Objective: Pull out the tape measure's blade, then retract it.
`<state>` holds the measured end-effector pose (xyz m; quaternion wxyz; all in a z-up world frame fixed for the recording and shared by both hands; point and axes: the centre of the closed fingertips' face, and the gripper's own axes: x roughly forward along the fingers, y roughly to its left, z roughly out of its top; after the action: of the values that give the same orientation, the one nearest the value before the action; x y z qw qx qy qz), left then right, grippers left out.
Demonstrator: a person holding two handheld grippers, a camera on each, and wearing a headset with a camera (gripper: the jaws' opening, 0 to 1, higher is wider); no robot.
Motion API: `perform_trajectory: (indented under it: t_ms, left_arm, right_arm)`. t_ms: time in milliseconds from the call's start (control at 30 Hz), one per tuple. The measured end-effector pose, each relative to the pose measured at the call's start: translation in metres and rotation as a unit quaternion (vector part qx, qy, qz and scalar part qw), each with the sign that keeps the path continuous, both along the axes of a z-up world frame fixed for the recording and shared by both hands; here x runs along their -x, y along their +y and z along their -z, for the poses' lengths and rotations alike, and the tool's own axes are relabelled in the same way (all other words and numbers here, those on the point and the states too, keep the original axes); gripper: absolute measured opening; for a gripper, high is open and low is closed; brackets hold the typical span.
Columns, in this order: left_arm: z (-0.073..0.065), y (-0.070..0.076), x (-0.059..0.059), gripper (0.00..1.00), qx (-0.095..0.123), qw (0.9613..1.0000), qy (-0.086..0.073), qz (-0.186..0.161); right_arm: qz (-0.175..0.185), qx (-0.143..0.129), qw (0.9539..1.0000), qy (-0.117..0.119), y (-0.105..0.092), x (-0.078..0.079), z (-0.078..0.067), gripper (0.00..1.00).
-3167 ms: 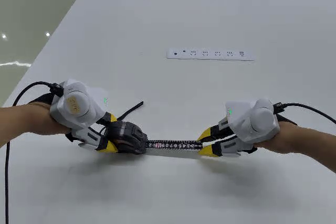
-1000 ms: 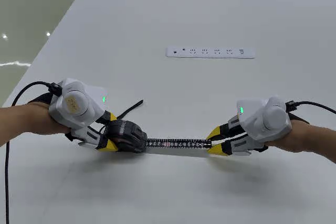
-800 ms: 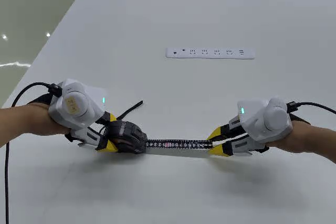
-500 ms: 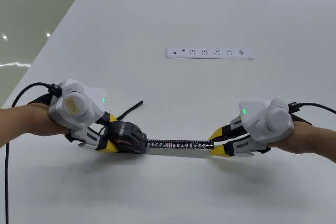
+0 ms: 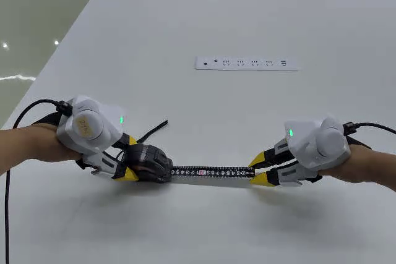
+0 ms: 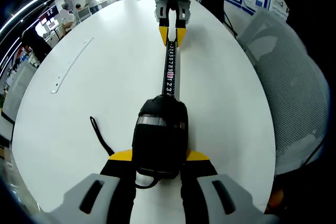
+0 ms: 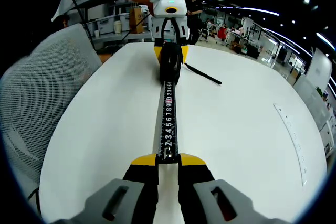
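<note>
- The left gripper point(image 5: 131, 157), at 8 o'clock in the head view, has its jaws clamped on the black tape measure case point(image 5: 150, 162), which rests on the white table point(image 5: 185, 17).
- A black wrist strap point(image 5: 156, 129) trails from the case toward 1 o'clock.
- The blade point(image 5: 213, 170) runs out toward 3 o'clock, numbers showing.
- The right gripper point(image 5: 258, 169), at 4 o'clock, pinches the blade's end between closed jaws.
- A white power strip point(image 5: 246, 63) lies at 12 o'clock, well apart.

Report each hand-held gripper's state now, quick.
Left hand-held gripper: shut on the tape measure, gripping its black case.
Right hand-held gripper: shut on the blade, pinching its pulled-out end.
</note>
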<state>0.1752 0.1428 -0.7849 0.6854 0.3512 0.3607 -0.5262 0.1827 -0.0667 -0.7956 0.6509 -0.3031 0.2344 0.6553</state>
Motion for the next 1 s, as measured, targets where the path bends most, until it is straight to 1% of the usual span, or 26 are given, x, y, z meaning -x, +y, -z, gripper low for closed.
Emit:
perform_trajectory:
  t_ms: [300, 367, 467, 567, 700, 767, 867, 1000]
  left_arm:
    - [-0.001, 0.000, 0.001, 0.27, -0.001, 1.0000, -0.001, 0.000]
    - [-0.001, 0.001, 0.000, 0.27, -0.001, 1.0000, 0.000, 0.000]
    - [-0.001, 0.000, 0.000, 0.27, 0.000, 1.0000, 0.000, 0.000]
    - [-0.001, 0.001, -0.001, 0.27, 0.000, 1.0000, 0.000, 0.000]
    - [0.000, 0.003, -0.002, 0.27, -0.001, 1.0000, 0.000, 0.000]
    - [0.000, 0.002, -0.001, 0.27, -0.001, 1.0000, 0.001, -0.001]
    - [0.000, -0.001, 0.001, 0.27, -0.001, 1.0000, 0.001, -0.001]
    - [0.000, 0.001, 0.000, 0.27, -0.001, 1.0000, 0.001, -0.002]
  right_arm:
    - [0.001, 0.001, 1.0000, -0.001, -0.004, -0.001, 0.000, 0.12]
    - [0.001, 0.001, 1.0000, -0.001, -0.005, -0.002, 0.001, 0.12]
    - [0.001, 0.002, 1.0000, -0.001, -0.008, -0.004, 0.003, 0.12]
    - [0.001, 0.003, 1.0000, -0.001, -0.008, -0.002, 0.000, 0.12]
    - [0.001, 0.004, 1.0000, -0.002, -0.010, -0.004, 0.002, 0.12]
    - [0.001, 0.004, 1.0000, -0.003, -0.011, -0.005, 0.002, 0.12]
    - [0.001, 0.004, 1.0000, -0.003, -0.010, -0.002, -0.001, 0.12]
    - [0.001, 0.004, 1.0000, -0.004, -0.012, -0.002, -0.002, 0.12]
